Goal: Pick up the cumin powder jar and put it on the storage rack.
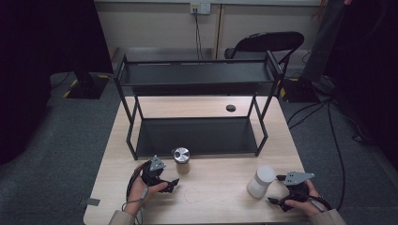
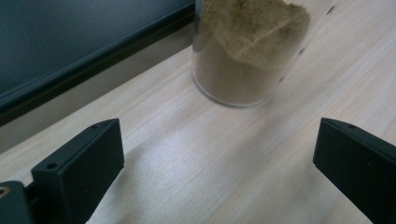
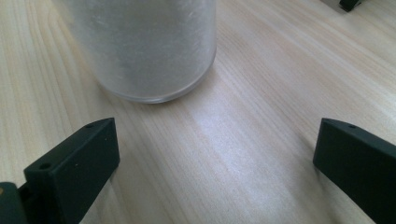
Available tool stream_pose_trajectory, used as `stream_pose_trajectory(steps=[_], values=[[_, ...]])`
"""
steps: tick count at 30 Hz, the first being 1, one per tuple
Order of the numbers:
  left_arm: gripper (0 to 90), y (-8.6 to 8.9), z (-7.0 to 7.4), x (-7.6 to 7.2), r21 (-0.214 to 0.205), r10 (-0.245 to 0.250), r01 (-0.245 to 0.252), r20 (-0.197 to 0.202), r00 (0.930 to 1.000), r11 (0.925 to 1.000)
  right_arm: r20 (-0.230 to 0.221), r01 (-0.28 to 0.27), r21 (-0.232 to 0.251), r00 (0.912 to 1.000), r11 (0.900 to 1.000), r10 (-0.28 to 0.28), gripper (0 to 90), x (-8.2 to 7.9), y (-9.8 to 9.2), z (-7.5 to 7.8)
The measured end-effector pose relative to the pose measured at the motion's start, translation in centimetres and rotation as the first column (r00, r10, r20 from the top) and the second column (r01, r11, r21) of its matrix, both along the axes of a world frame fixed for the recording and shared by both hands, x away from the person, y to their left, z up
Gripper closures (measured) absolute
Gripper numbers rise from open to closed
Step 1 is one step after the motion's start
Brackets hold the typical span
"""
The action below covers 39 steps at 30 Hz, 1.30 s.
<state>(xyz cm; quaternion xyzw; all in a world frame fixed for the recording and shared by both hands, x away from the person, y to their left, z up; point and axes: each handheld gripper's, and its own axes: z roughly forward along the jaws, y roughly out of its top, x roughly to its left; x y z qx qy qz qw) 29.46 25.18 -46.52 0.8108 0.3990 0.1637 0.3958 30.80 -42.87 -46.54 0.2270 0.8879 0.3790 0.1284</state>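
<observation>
Looking down from the high view, a black rack stands on the wooden surface. Just before the rack's front edge sits a metal-lidded jar, the left gripper near it; a white jar stands farther off, beside the right gripper. Left gripper view: jaws wide, empty, the powder-filled jar ahead by the rack's edge. Right gripper view: jaws wide, empty, the frosted jar ahead.

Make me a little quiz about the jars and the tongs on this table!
1. True or false: the left tongs are squeezing the jar of brown powder.
2. Which jar stands nearer the black shelf? A) the white jar B) the jar with the shiny lid
3. Fill in: both tongs, left and right, are wide ____.

Key
1. False: the jar stands past the tips, untouched.
2. B: it stands just in front of the shelf's bottom level.
3. Open: the jaws are far apart in each gripper view, with bare table between them.
</observation>
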Motion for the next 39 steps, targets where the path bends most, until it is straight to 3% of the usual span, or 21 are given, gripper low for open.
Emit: stream_pose_trajectory(steps=[18,30,39], values=[[0.9,-1.8,0.5,1.2,-0.050,0.004,-0.003,0.023,0.9997,0.9987,0.000,0.000,0.000,1.0000,1.0000,0.000,0.0,0.0,0.0,0.0],[1.6,-3.5,0.5,2.2,-0.023,-0.002,0.003,0.036,0.9994,0.9997,0.000,0.000,0.000,1.0000,1.0000,0.000,0.0,0.0,0.0,0.0],[15.5,-4.6,0.8,2.7,0.017,0.018,-0.019,0.041,0.9990,0.9997,0.000,0.000,0.001,1.0000,1.0000,0.000,0.0,0.0,0.0,0.0]])
